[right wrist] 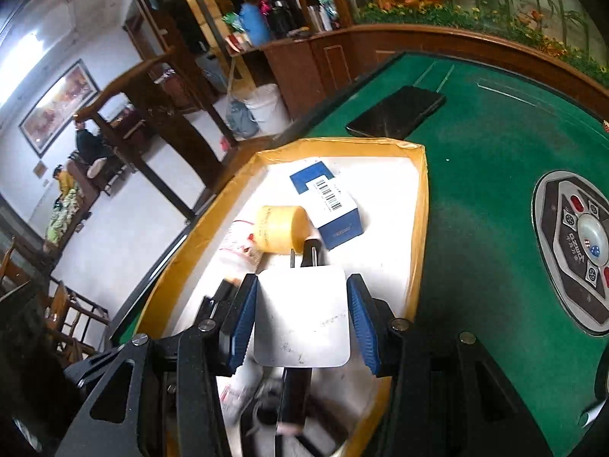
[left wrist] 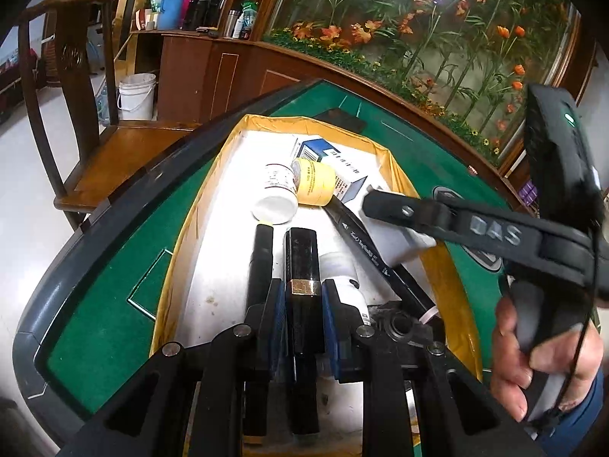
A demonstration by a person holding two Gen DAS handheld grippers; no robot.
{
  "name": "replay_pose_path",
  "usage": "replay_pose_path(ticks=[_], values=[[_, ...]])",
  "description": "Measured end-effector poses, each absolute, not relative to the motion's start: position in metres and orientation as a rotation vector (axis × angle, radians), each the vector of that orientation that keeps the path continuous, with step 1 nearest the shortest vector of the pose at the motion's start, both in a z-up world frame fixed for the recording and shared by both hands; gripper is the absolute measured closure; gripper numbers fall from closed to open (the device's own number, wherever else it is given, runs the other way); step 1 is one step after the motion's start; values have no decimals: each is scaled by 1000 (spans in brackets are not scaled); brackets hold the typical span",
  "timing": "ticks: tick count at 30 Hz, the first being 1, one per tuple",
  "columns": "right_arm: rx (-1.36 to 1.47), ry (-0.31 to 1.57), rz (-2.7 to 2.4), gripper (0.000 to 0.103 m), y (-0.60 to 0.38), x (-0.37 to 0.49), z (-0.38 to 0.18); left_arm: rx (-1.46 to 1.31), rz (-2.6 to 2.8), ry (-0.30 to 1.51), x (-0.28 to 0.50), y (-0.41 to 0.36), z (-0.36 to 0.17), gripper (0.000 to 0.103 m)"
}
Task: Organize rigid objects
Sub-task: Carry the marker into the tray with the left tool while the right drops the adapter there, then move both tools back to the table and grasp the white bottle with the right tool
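Note:
My left gripper is shut on a black tube with a gold band, held over a white tray with a yellow taped rim. My right gripper is shut on a white plug adapter above the same tray's rim. In the left wrist view one of its fingers reaches in from the right with the adapter. In the tray lie a yellow jar, a white bottle, a blue and white box, a black marker and a black pen.
The tray rests on a green felt game table with a dark raised edge. A black phone lies beyond the tray and a round control panel sits mid-table. A wooden chair stands to the left. A hand holds the right gripper's handle.

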State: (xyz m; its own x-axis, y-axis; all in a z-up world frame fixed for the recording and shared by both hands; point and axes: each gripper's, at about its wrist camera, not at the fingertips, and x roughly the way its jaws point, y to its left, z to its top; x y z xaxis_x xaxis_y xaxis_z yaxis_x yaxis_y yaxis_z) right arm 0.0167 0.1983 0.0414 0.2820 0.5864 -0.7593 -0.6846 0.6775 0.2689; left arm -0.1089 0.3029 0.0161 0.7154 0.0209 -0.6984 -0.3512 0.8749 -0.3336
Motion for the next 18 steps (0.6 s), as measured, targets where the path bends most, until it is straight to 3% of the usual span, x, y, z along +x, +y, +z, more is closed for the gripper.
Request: replay_pose_path(ticks=[9,11,15,18], values=[[-98,993,843,55,203,31,34,-491,227,755,-112,304,14,80],[-76,981,862,49,197,30,39,-484,234,758,-113,303,16,75],[-30,921,884,48,172,20,54,-473,210,741,-120,291,26,46],[16,894,892,47,143,10,61,-431,192,731,-123,274,35,43]])
